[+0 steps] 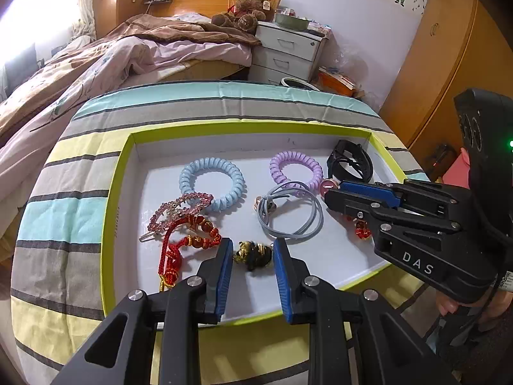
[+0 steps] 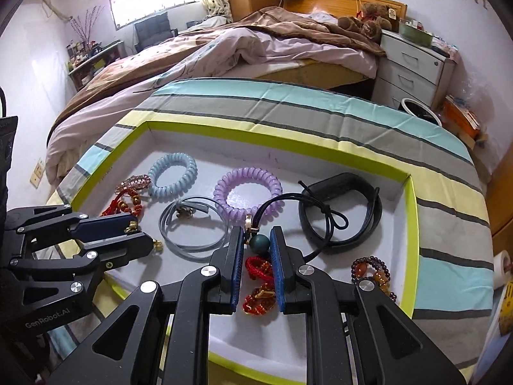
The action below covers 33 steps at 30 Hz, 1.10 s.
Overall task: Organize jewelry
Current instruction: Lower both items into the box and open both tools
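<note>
A: Looking along your left gripper (image 1: 253, 250), what lies between the fingers?

B: A small gold-and-black charm (image 1: 253, 254) sits on the white floor of the green-rimmed tray (image 1: 110, 224), lengthwise across the gap from pad to pad. Your jaws stand partly apart on either side of it; whether the pads press on it, I cannot tell. Just left lies a red cord bracelet (image 1: 186, 243), running up and down the picture. Beyond are a blue coil hair tie (image 1: 212, 184), a purple coil hair tie (image 1: 295, 168) and a grey elastic loop (image 1: 290, 213).

A: And the right wrist view?

B: Your right gripper (image 2: 255, 243) has its jaws narrowly apart, with a dark green bead (image 2: 259, 244) between the tips; contact is unclear. The bead's black cord (image 2: 330, 216) trails to the right, tied in a bow over a black wristband (image 2: 340, 211). A red beaded knot (image 2: 259, 284) lies between the fingers.
</note>
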Available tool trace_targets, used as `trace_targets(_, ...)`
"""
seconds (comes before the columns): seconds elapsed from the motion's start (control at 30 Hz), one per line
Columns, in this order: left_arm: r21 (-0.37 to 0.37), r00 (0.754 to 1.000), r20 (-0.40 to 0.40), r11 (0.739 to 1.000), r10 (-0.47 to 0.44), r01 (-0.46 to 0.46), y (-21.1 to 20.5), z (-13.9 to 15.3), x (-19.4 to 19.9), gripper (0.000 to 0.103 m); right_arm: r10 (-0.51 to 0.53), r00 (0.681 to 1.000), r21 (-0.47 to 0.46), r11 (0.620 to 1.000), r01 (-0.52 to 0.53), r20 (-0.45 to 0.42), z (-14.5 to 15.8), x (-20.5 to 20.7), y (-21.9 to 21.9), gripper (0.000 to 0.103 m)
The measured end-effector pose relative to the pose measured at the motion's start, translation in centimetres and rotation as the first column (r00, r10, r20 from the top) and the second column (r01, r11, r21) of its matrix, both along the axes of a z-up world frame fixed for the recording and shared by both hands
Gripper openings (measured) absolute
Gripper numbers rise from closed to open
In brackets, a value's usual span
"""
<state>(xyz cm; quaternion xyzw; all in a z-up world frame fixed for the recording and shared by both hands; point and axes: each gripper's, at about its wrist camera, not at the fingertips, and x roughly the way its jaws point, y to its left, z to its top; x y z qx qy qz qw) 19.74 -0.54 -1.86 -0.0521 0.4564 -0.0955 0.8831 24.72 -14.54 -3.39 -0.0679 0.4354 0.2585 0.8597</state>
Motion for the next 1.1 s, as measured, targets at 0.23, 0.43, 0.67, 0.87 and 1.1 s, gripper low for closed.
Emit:
trace_targets(0.23, 0.002, 1.000, -0.004, 1.000, 0.004, -0.004, -0.1, 0.0, 0.1, 0.027, 0.000, 1.000, -0.009, 1.000, 0.000, -0.009, -0.1, 0.1, 0.1, 0.018)
trace_targets(0.43, 0.015, 1.000, -0.006, 1.000, 0.006, -0.006, -0.3, 0.0, 0.0, 0.030, -0.003, 1.000, -0.006, 1.000, 0.003, -0.002, 0.0, 0.1, 0.2, 0.023)
trace_targets(0.67, 0.018, 1.000, -0.001, 1.000, 0.012, -0.012, -0.4, 0.4, -0.4, 0.033, -0.025, 0.999, 0.012, 1.000, 0.025, 0.020, 0.7, -0.2, -0.2, 0.033)
trace_targets(0.87, 0.033, 0.999, 0.034, 0.999, 0.032, -0.033, -0.6, 1.7, -1.7, 0.043, -0.052, 0.997, 0.047, 0.998, 0.049, 0.050, 1.9, -1.4, -0.8, 0.034)
trace_targets(1.1, 0.096, 0.994, 0.076, 0.992, 0.080, -0.087, -0.9, 2.8, -3.9, 0.044, -0.120, 0.988, 0.066, 0.991, 0.113, 0.100, 3.3, -4.8, -1.5, 0.034)
